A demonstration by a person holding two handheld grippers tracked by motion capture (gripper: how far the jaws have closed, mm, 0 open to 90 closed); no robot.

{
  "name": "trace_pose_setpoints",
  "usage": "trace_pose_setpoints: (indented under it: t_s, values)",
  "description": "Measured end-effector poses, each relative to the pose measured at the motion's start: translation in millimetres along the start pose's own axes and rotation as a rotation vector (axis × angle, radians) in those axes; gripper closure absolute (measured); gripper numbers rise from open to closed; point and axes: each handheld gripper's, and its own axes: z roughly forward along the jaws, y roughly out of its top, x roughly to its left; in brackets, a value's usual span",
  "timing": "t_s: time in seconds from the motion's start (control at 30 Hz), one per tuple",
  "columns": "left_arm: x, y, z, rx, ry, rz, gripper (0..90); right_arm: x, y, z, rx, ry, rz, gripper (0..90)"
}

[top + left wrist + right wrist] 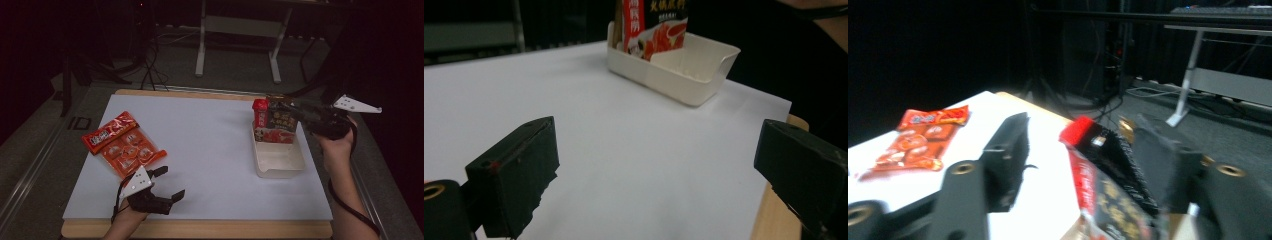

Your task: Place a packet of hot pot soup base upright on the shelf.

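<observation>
A red and black snack packet (274, 125) stands upright at the far end of a white tray (280, 162) on the right of the white table top. My right gripper (290, 111) hovers at the packet's top. In the right gripper view its jaws straddle the packet's red top edge (1083, 135), with a gap on the left jaw's side, so the right gripper (1083, 155) is open. My left gripper (171, 182) rests open near the front left edge with nothing between its jaws. In the left gripper view, the left gripper (659, 165) faces the tray (674, 75) and the packet (654, 25).
A flat orange multi-pack of snacks (131, 150) lies at the left, with a red bar packet (107, 132) across its far end; both appear in the right gripper view (918, 145). A wooden rim (200, 229) borders the table. Desk legs and cables stand on the floor beyond.
</observation>
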Motion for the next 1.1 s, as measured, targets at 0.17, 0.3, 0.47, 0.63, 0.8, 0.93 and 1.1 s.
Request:
trace_pose_setpoints:
  t_s: [0.17, 0.3, 0.47, 0.63, 0.8, 0.93, 1.1]
  values:
    - [-5.3, 6.0, -0.7, 0.1, 0.024, -0.046, 6.8, 24.9, 5.0, -0.5, -0.027, 0.047, -0.007, 13.3]
    - [-5.3, 9.4, -4.6, 0.106, 0.045, -0.023, 6.9, 41.8, -2.3, 1.9, -0.041, 0.093, -0.009, 12.9]
    - [-1.0, 11.4, -12.2, 0.072, 0.072, -0.035, 12.6, 61.8, -18.1, 3.0, -0.072, 0.166, -0.045, 15.5]
    - [-2.6, 13.8, -15.2, 0.065, 0.082, -0.02, 14.6, 77.5, -34.7, 5.1, -0.047, 0.181, -0.075, 16.6]
    - [-2.5, 16.4, -17.1, 0.08, 0.084, -0.008, 15.4, 88.3, -50.3, 7.4, -0.021, 0.239, -0.022, 15.3]
    - [1.0, 24.2, -23.5, 0.067, 0.114, -0.001, 17.2, 97.8, -61.5, 6.8, 0.005, 0.27, -0.024, 14.4]
    - [9.3, 32.8, -33.7, 0.057, 0.201, 0.02, 34.0, 104.4, -68.4, 3.2, 0.025, 0.291, -0.013, 13.8]
